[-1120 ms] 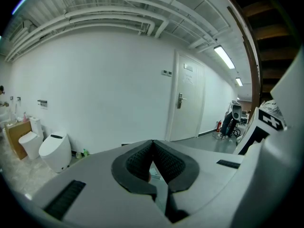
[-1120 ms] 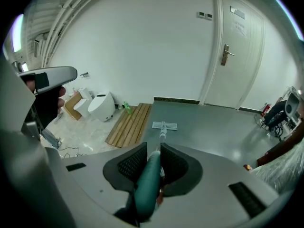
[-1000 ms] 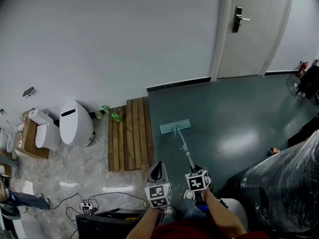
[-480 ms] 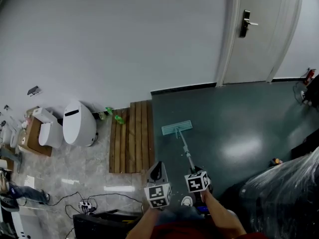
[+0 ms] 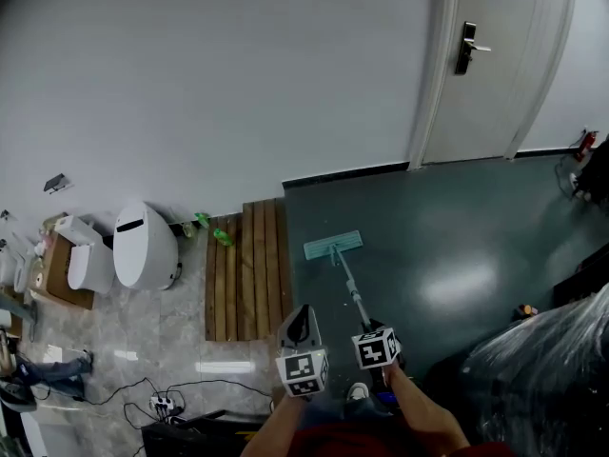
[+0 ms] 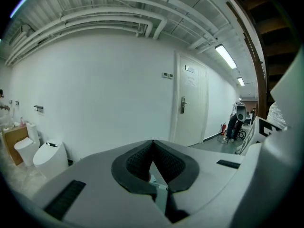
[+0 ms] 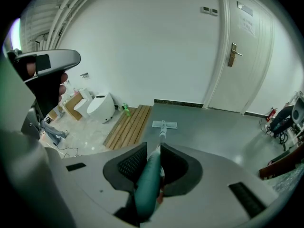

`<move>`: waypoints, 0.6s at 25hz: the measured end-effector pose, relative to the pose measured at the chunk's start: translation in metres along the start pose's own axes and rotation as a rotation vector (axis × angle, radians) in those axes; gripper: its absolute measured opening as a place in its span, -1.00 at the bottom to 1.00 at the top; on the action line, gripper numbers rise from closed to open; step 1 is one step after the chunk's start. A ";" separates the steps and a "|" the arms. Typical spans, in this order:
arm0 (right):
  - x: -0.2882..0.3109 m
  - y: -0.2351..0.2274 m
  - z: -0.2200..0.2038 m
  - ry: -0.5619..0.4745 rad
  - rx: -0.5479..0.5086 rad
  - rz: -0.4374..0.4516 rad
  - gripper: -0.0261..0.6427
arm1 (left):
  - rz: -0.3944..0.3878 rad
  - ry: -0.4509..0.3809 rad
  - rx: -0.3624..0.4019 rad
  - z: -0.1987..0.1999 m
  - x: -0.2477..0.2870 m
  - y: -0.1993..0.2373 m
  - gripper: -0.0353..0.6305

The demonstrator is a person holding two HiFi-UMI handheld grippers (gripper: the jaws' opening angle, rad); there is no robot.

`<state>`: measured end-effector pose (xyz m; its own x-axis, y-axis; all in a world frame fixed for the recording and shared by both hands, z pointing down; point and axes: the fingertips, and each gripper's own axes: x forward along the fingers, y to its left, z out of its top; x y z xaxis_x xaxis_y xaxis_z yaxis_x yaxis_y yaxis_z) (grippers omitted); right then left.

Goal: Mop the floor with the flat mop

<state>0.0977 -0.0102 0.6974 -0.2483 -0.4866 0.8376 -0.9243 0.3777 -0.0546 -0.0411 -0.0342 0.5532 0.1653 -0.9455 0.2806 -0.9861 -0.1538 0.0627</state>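
Note:
The flat mop's pale teal head [image 5: 333, 246] lies flat on the dark green floor [image 5: 447, 246], close to the edge of a wooden slat board. Its thin handle [image 5: 352, 288] slants back to my right gripper [image 5: 369, 327], which is shut on the handle's teal grip [image 7: 148, 175]. In the right gripper view the mop head [image 7: 164, 124] sits straight ahead past that gripper [image 7: 153, 146]. My left gripper [image 5: 300, 320] hangs beside the right one, to its left. Its jaws [image 6: 153, 142] are shut tip to tip, with nothing between them.
A wooden slat board [image 5: 245, 269] lies left of the mop, with green bottles [image 5: 221, 237] at its far end. A white rounded unit [image 5: 145, 240] and cardboard boxes stand further left. Cables and a power strip [image 5: 162, 403] are near my feet. A plastic-wrapped bulk [image 5: 542, 379] is at right, a shut door [image 5: 485, 55] far right.
The head camera has swayed a little. The mop head and both grippers keep almost the same places, and the right gripper's hold is unchanged.

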 end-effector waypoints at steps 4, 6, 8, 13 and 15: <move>0.010 0.002 0.023 0.002 0.016 -0.011 -0.63 | -0.017 -0.003 -0.013 0.010 0.020 0.015 -0.85; 0.019 0.006 0.038 0.003 0.015 -0.017 -0.63 | -0.020 -0.006 -0.017 0.014 0.032 0.027 -0.85; 0.028 0.011 0.048 0.007 0.009 -0.019 -0.63 | -0.015 -0.012 -0.018 0.017 0.041 0.040 -0.85; 0.043 0.014 0.074 0.012 0.012 -0.031 -0.63 | -0.014 -0.025 -0.028 0.027 0.061 0.067 -0.85; 0.049 0.016 0.084 0.015 0.012 -0.034 -0.63 | -0.013 -0.027 -0.034 0.031 0.069 0.078 -0.85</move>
<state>0.0460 -0.0942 0.6920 -0.2119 -0.4871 0.8472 -0.9357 0.3512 -0.0321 -0.1071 -0.1206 0.5475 0.1773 -0.9510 0.2535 -0.9827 -0.1569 0.0987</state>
